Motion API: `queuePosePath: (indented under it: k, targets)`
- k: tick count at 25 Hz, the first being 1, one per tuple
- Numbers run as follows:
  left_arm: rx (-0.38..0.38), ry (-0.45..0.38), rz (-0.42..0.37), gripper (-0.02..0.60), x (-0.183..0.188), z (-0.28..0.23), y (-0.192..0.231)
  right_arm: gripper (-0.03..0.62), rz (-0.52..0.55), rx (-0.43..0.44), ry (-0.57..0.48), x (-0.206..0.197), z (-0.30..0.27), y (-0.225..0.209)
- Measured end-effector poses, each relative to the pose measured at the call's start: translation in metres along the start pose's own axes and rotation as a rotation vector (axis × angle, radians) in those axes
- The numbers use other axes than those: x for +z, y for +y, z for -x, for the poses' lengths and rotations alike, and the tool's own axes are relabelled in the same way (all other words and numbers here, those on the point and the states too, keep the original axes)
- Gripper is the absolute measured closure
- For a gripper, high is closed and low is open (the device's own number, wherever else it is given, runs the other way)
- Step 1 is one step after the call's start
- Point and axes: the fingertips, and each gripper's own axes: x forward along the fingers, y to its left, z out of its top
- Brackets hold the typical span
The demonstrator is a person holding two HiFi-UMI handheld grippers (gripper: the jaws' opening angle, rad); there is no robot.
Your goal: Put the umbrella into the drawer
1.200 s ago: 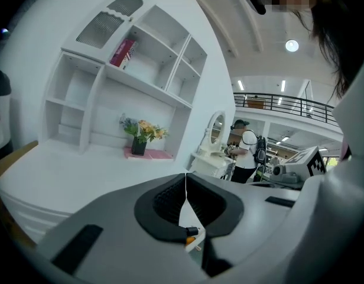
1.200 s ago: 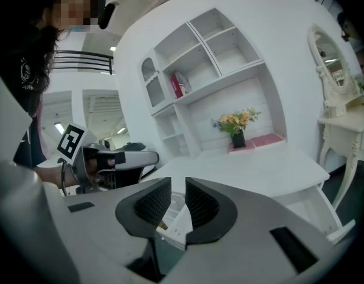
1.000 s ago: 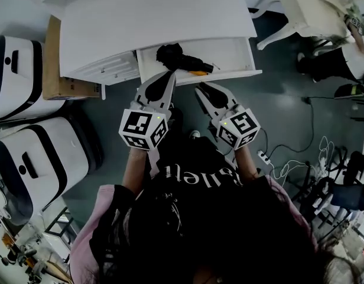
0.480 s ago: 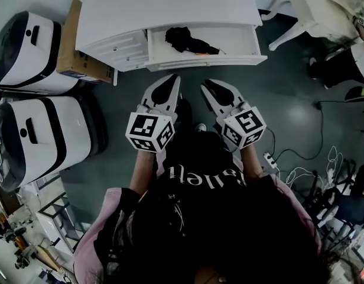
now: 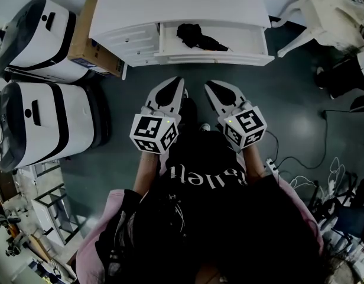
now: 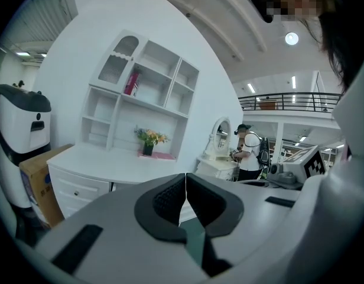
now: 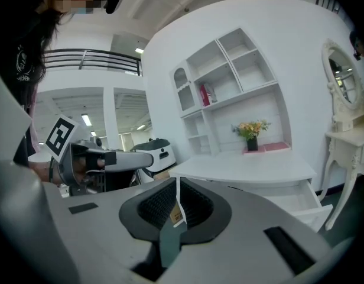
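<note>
Black lettered shirt [image 5: 205, 182], pink sleeves [image 5: 104, 226]

My left gripper [image 6: 185, 185] had its jaws pressed together with nothing between them, and it looked toward a white desk [image 6: 105, 161] with a shelved hutch [image 6: 140, 93] on top. A small pot of flowers [image 6: 149, 139] stood on the desktop. A cardboard box [image 6: 37, 179] stood just beside the desk's left end.
</note>
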Motion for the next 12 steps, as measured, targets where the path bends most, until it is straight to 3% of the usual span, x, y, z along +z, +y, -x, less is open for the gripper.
queuePosePath:
  k: [12]
  targets:
    - [-0.032, 0.002, -0.015, 0.565, -0.001, -0.001, -0.015, 0.54, 0.0, -0.016, 0.013, -0.002, 0.009, 0.001]
